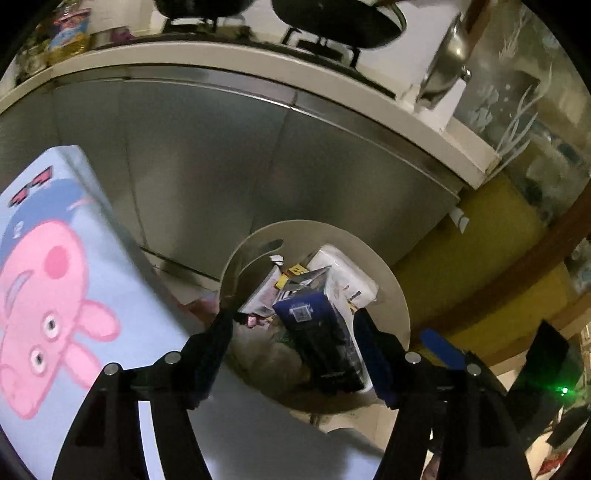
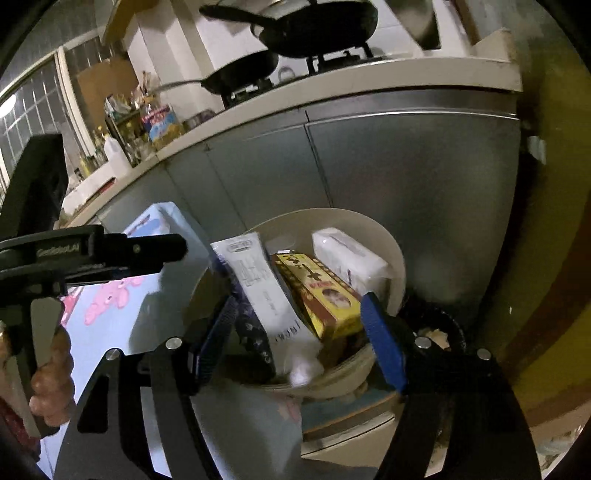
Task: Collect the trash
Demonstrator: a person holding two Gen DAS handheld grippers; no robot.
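A round cream trash bin (image 1: pixel 391 295) stands on the floor against the grey cabinets; it also shows in the right wrist view (image 2: pixel 391 243). It holds several pieces of trash: a dark blue box (image 1: pixel 317 332), a white tissue pack (image 1: pixel 347 273), a yellow box (image 2: pixel 321 295) and a white tube (image 2: pixel 266 291). My left gripper (image 1: pixel 295 325) is open above the bin, empty, fingers either side of the dark blue box. My right gripper (image 2: pixel 299 317) is open over the bin, empty.
A light blue table surface with a pink pig print (image 1: pixel 55 295) lies left of the bin. Grey cabinet doors (image 1: pixel 221 166) under a white counter (image 2: pixel 332 88) with black pans (image 2: pixel 317 26). A yellow wall (image 1: pixel 480 258) is to the right.
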